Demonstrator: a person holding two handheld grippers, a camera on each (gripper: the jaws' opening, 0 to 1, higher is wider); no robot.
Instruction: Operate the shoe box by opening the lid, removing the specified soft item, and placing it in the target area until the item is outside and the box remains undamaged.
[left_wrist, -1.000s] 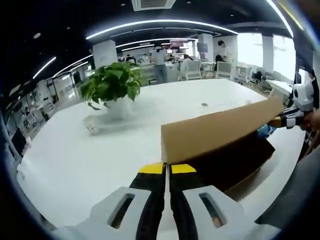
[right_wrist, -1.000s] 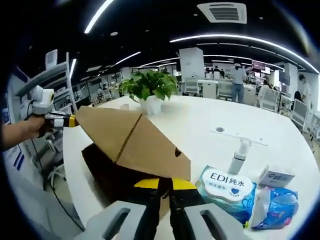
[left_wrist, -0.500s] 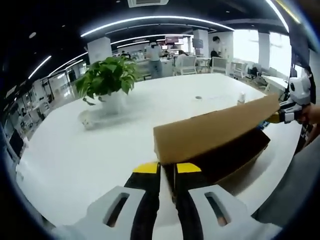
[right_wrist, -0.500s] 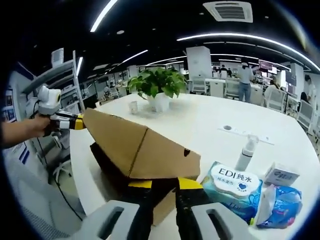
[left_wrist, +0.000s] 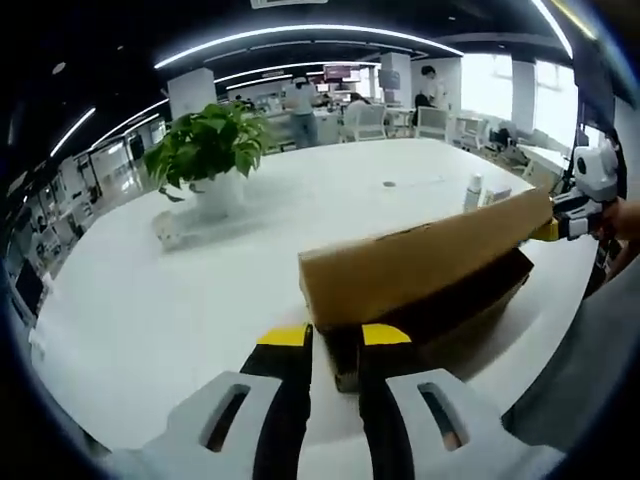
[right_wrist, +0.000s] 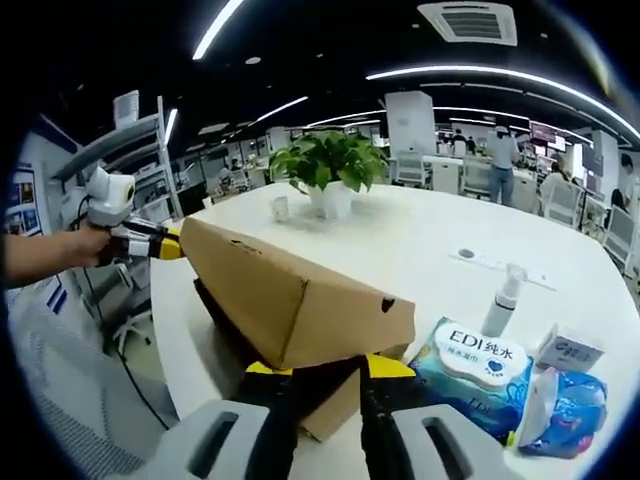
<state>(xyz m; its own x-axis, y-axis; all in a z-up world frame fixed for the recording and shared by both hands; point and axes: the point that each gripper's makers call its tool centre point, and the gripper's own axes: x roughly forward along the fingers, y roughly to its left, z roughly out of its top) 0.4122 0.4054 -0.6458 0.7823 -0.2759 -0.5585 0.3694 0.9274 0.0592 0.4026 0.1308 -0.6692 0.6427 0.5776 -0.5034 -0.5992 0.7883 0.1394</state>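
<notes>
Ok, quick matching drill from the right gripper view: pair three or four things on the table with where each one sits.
Things:
1. box lid
2. potted plant
3. wet wipes pack
4. pump bottle

Places:
A. far side of the table
B. just right of the box
C. raised over the box
D. upright behind the wipes

Pairs: 1-C, 2-A, 3-B, 4-D

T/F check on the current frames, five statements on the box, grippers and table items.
1. The cardboard lid is raised over the dark box. True.
2. A potted plant stands on the white table. True.
3. The wet wipes pack lies inside the box. False: it lies on the table beside it.
4. The left gripper is at one end of the lid, the right gripper at the other. True.
5. The pump bottle lies on its side. False: upright.
</notes>
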